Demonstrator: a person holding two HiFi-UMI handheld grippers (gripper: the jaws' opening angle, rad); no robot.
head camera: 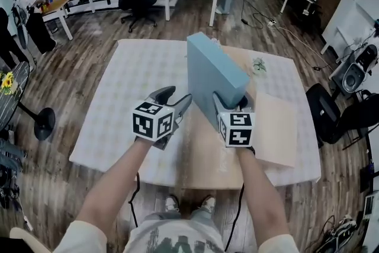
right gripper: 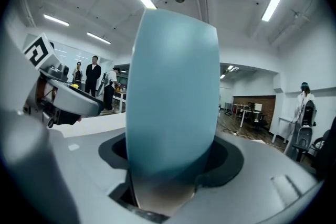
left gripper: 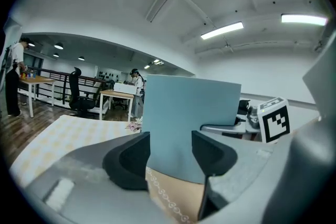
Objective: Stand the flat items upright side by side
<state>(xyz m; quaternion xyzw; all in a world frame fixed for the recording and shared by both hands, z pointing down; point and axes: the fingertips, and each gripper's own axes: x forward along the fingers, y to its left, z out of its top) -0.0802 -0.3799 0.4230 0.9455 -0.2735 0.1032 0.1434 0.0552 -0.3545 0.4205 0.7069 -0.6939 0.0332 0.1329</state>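
Blue box (head camera: 213, 77), a smooth slab on edge, is pinched in right claw (head camera: 230, 102); left claw (head camera: 179, 95) spread.

No words, numbers or brands can be read. The cubes (head camera: 153, 121) on the left gripper (head camera: 177, 98) and right gripper (head camera: 230, 103) show only black-and-white square marker patterns.

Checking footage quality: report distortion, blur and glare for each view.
Head view: fisheye bows the floorboards, light even. Left gripper view: dark round vignette, strip lights blown white, box sharp. Right gripper view: box so close it bulges and goes soft, its lower part in shadow.
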